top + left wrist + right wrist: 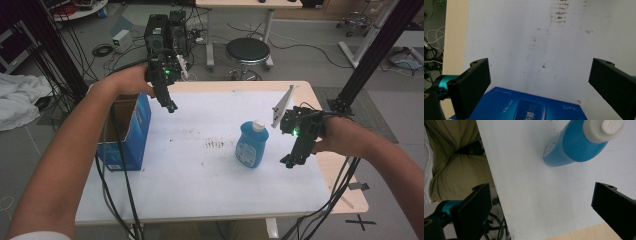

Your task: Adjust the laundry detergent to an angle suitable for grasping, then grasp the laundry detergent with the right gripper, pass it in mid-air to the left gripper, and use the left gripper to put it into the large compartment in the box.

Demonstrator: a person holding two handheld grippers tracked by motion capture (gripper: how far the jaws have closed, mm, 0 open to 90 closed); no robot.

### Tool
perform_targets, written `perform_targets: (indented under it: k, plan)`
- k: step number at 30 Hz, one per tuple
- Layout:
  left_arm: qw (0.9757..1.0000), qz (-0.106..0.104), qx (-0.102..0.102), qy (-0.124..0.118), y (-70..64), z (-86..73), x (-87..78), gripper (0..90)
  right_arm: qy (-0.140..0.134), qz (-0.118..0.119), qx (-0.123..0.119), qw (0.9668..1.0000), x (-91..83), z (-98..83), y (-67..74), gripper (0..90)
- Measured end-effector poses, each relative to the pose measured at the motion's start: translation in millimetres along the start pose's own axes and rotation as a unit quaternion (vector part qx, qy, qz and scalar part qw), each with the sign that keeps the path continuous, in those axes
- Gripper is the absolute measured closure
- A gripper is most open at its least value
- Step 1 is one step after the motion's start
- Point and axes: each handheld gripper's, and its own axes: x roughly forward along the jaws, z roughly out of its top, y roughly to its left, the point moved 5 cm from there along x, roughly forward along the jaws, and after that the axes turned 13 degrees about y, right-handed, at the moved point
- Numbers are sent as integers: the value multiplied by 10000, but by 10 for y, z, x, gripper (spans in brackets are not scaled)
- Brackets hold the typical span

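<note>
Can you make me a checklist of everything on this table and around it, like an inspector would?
Surface: white sheet over a wooden table, with brown smudges near the middle.
Job's things: blue bottle with a white cap, standing upright; blue box at the table's left edge, open at the top.
Clutter: nothing seen on the sheet besides the stains.
Grippers: left gripper above the box, jaws wide apart, empty; right gripper just right of the bottle, jaws wide apart, empty.
Cables: black cables trail off the table's front edge.
Surroundings: black stool, computer towers, floor wires, white cloth.
</note>
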Motion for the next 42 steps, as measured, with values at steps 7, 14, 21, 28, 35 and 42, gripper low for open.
perform_targets:
  k: [7,14,21,28,35,42]
  plan:
    - [10000,33,-28,-26,-9,-8,-18,40,-12,26,-20,10000,-4,-10,11,22]
    - [10000,29,-12,-40,-18,27,-15,39,-28,15,-6,10000,-13,-33,-7,22]
    - [10000,48,28,-20,-64,50,-43,40,-34,12,-7,10000,-35,-63,39,22]
    - [10000,49,5,-49,-75,39,-36,40,-25,-2,-21,10000,-32,-59,48,22]
    - [10000,50,5,-54,-92,6,-42,40,17,-35,-16,10000,-34,-30,75,22]
    - [10000,69,-15,-62,-101,-10,-26,39,12,-127,113,9999,-32,-52,53,22]
